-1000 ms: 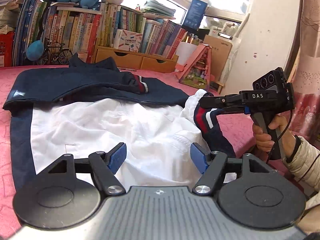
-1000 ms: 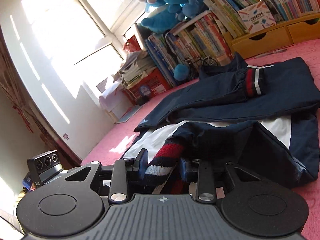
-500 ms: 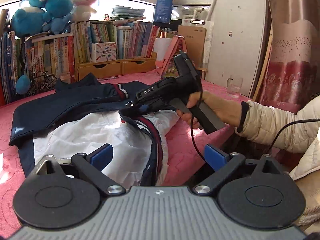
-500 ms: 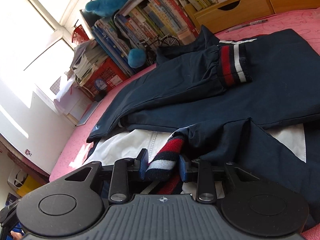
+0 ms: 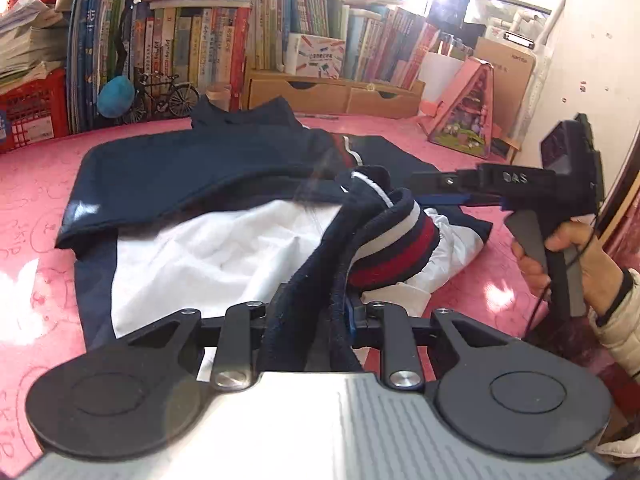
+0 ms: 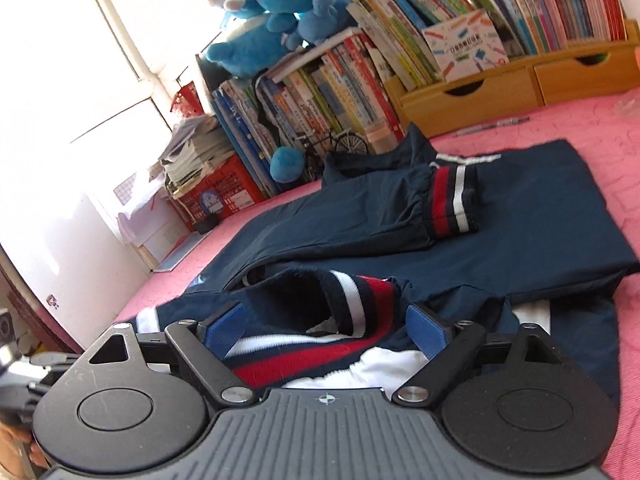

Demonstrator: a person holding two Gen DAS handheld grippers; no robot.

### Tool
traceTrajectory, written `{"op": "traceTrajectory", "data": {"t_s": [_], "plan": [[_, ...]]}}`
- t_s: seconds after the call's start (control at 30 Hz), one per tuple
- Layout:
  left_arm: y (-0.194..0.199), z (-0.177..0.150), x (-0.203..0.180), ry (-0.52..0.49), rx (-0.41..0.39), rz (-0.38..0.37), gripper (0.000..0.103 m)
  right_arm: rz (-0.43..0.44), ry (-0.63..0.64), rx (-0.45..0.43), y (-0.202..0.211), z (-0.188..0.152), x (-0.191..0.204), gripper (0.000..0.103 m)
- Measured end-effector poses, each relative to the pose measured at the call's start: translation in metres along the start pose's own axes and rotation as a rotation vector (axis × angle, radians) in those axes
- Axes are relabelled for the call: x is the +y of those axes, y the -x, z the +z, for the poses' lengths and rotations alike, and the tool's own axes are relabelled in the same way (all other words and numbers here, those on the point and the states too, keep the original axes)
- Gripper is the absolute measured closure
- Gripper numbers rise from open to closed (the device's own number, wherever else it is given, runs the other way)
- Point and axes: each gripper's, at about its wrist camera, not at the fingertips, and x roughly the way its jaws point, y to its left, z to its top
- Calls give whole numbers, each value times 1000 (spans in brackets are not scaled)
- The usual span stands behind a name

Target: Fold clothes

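Pink bedspread [image 5: 36, 208] carries a navy-and-white jacket [image 5: 192, 176] spread before the bookshelf [image 5: 208, 52]. Left gripper [image 5: 310, 314] is closing, clamped on the jacket's navy hem. Right gripper [image 6: 326, 326] is opening, its blue pads apart around the striped cuff [image 6: 356, 300].

Navy-and-white jacket [image 5: 208, 240] sprawls half-folded on pink cloth — striped cuff [image 5: 396, 248] raised.

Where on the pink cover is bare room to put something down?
Bare pink cover lies left of the jacket, and also between jacket and wooden drawers, except for a pen. It is crowded along the books.
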Motion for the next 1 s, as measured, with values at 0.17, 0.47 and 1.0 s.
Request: {"op": "traceTrajectory", "data": {"t_s": [0.17, 0.47, 1.0], "plan": [[-19, 31, 35, 52, -53, 160, 72, -163, 255, -86, 37, 2, 6, 0], [39, 20, 61, 125, -144, 216, 29, -368, 554, -14, -3, -11, 10, 0], [29, -53, 6, -78, -34, 174, 0, -255, 524, 186, -6, -59, 32, 76]]}}
